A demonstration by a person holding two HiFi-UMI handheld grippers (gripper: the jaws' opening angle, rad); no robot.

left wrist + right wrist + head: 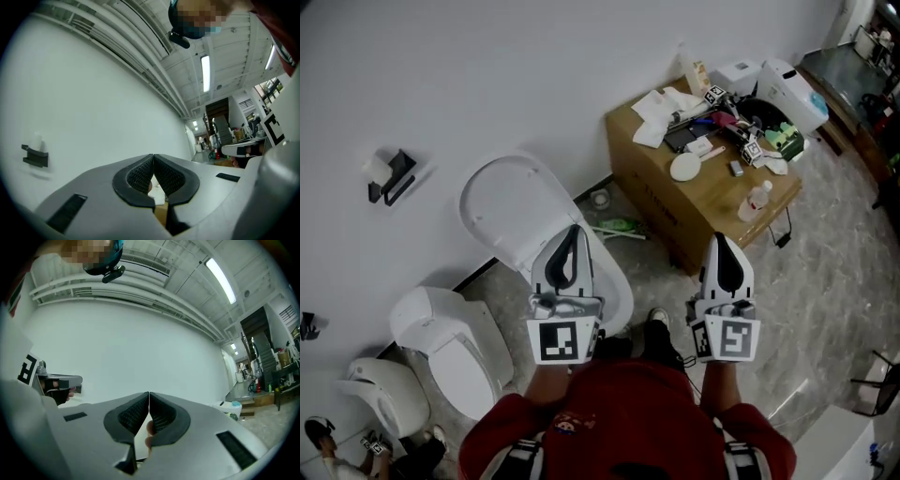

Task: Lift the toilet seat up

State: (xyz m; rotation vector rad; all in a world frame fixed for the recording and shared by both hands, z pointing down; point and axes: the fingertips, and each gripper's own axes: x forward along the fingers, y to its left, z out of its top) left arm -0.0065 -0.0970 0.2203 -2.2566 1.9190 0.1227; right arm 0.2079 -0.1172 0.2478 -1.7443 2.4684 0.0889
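Red sleeves (623, 422) lowest in the head view, with the left gripper (573, 231) and right gripper (719, 238) just above them. Side by side, marker cubes toward the camera, both pairs of jaws narrowed to a point. Under the left gripper, left of centre, the white toilet (511, 202), its oval lid raised against the wall. Bowl mostly covered by that gripper, so no telling whether its seat stands up with the lid or lies down on the bowl. Another white toilet (450, 347) at lower left, black wall holder (389, 178) at the left, cluttered cardboard box (694, 192) at upper right. Toilet found in the head view alone. Left gripper view: jaws pressed tip to tip, gripping nothing, plain wall beyond. Same black holder small at mid left, right gripper's cube at the right edge, ceiling lamp (205, 70) overhead. Right gripper view: jaws likewise closed and empty, left gripper's cube at the left edge, long ceiling light (220, 280) at upper right.
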